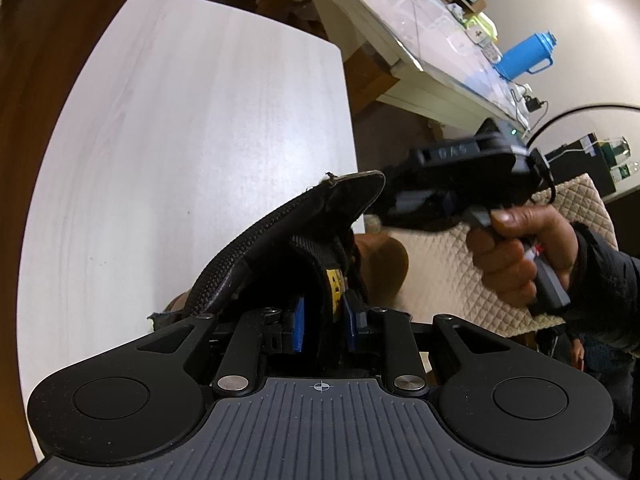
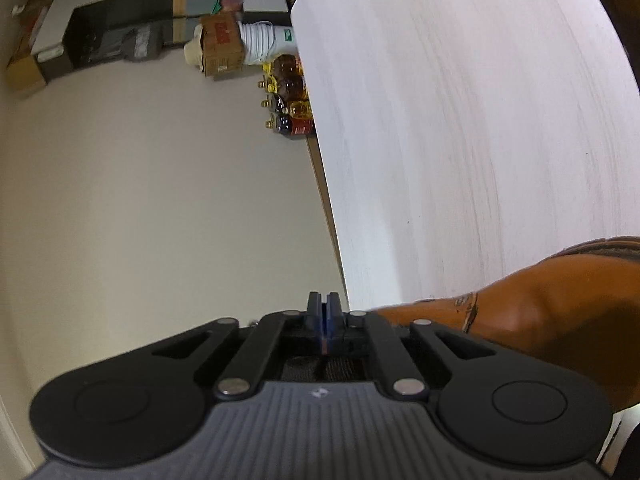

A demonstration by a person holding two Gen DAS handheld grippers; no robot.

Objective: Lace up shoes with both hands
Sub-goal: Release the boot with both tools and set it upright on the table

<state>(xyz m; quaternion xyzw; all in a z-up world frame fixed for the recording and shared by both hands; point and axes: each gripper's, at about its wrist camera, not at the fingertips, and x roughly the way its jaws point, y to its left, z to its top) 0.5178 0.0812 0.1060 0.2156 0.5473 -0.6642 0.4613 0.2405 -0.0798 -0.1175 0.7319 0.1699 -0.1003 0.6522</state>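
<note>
My left gripper [image 1: 322, 326] is clamped on the black tongue [image 1: 320, 240] of a brown boot [image 2: 532, 304]. Its blue pads [image 1: 298, 326] press the tongue from both sides. The tongue is woven and ribbed, with a small yellow tag [image 1: 334, 284] sewn on it. It rises away from my gripper and its rounded, frayed tip [image 1: 356, 186] points up toward the far side of the white table [image 1: 180, 140].

My right gripper [image 2: 323, 306] has its two fingers pressed together, with nothing between them. In the left view I see it blurred, held by a hand [image 1: 520, 252] in a dark sleeve [image 1: 608, 280], with its front end close to the tongue's tip. I cannot tell if they touch.

The boot sits at the near edge of the table. Its leather is smooth and orange-brown, with stitching [image 2: 468, 312] across it. In the right view its long side runs from just beside my gripper toward the right edge of the picture.

The table top is pale, with a faint wood grain and rounded corners. A quilted beige cushion [image 1: 480, 276] lies behind the hand.
</note>
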